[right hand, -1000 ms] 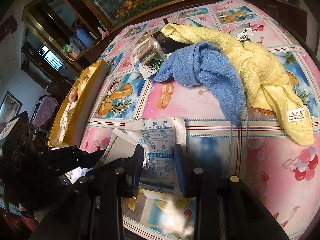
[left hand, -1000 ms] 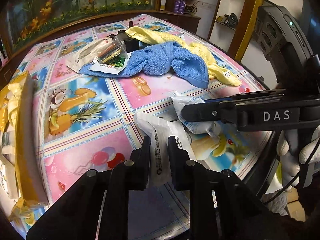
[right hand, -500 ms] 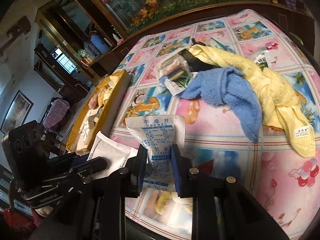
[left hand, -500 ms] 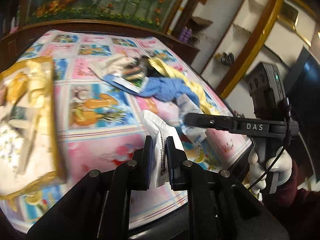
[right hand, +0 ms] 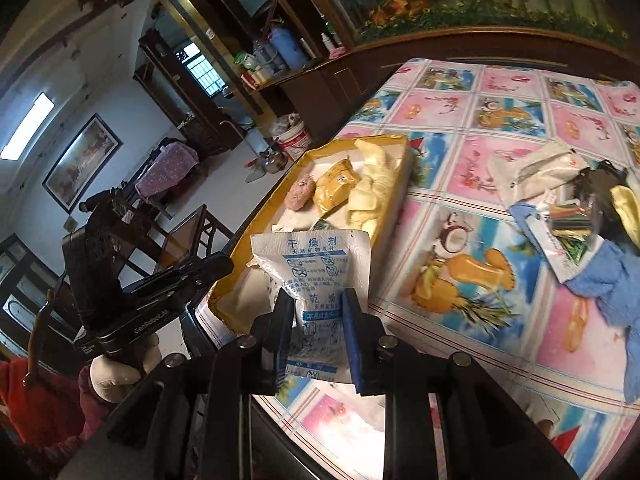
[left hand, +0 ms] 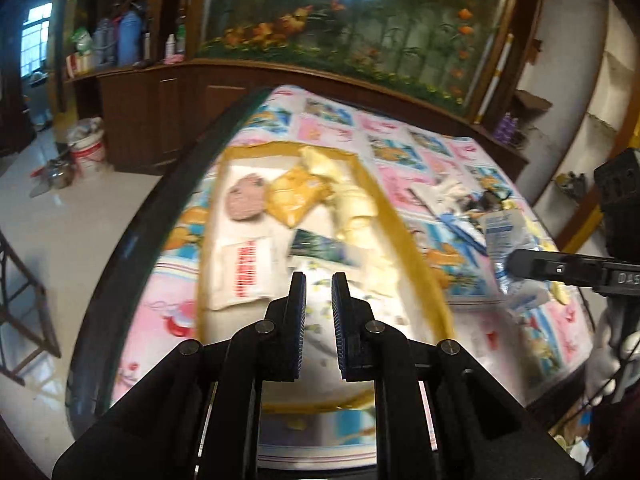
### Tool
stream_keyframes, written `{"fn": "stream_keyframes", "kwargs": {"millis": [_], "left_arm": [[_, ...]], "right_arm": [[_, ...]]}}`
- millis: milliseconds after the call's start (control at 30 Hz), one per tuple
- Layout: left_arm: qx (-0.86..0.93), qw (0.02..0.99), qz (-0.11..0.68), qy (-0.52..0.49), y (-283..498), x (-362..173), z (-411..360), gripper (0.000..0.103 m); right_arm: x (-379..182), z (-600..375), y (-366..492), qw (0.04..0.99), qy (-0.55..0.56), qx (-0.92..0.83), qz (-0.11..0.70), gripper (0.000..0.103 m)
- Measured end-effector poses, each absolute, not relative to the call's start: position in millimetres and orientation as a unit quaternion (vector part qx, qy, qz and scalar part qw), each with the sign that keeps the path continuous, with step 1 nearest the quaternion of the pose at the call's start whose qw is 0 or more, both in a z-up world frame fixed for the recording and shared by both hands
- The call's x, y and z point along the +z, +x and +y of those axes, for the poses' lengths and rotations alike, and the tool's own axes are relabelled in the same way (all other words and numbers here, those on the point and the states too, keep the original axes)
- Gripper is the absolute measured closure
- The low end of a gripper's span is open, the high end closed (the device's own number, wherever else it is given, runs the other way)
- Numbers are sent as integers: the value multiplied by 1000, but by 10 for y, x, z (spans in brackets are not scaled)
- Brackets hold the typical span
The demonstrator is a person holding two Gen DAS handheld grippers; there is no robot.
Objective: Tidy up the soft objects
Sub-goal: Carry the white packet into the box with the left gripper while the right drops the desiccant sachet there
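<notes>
Right tongs (right hand: 316, 330) clamped on lower half of white packet (right hand: 316, 276) with blue print, packet upright between the pads, top half free and sagging slightly left. Left tongs (left hand: 319, 312) apart by a narrow gap, nothing seen between the pads, hanging over near end of yellow tray (left hand: 404, 236). Tray lying ahead and left of right tongs, directly below and ahead of left tongs; already holding pink puff (left hand: 245, 200), yellow pouch (left hand: 296, 198), cream cloth (left hand: 356, 204), white sachet with red print (left hand: 248, 266). Blue towel (right hand: 612, 280) and clear bag of small items (right hand: 568, 224) off to right of right tongs, well apart from tray. Likely risks: packet gripped low, so may swing or slip loose during carry; release short of tray wall would drop it on tablecloth (right hand: 520, 120) or off near table edge; both tongs converging on same tray end, so collision possible; landing on crowded far end could pile up items.
</notes>
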State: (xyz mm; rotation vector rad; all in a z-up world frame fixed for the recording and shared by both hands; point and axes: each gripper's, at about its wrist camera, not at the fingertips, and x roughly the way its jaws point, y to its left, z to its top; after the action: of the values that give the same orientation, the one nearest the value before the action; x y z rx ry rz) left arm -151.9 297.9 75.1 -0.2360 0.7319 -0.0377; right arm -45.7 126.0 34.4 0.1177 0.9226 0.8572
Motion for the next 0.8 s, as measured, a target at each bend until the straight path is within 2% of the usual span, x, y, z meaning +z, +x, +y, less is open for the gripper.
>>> {"fn": "stream_keyframes", "kwargs": {"millis": [133,200,300,500,533,567,600,633,700,800], "left_arm": [[-43,928,347,-129,-1615,739,2998,91],[-65,933,337,-112,-1662,782,2878,84],[-85,935,329,-106,-1631,796,2703,82],[-59,930,330,-151,-1633,742,2819,82],[-55,929,330,-157,-1645,731,2848,81],[-51,928,331,-161,-1659,719,2871,70],[-46,928,332,-165,-1672,703,2895,54],[-42,927,333,-169,-1684,688,2914,47],[-41,925,334,-178,-1705,666,2943,44],[-43,924,331,-185,-1746,660,2967,43]], "right_arm": [[217,1255,-358,810,57,378,446,77],[134,1201,-321,813,48,360,455,77],[9,1179,-227,812,49,342,471,77],[224,1477,-238,817,37,366,444,78],[270,1561,-247,815,37,379,436,77],[293,1633,-240,810,42,394,432,76],[295,1711,-219,803,48,409,430,72],[262,1797,-171,793,50,420,438,55],[141,1923,-59,779,50,414,469,38],[86,1871,-27,778,63,407,474,38]]}}
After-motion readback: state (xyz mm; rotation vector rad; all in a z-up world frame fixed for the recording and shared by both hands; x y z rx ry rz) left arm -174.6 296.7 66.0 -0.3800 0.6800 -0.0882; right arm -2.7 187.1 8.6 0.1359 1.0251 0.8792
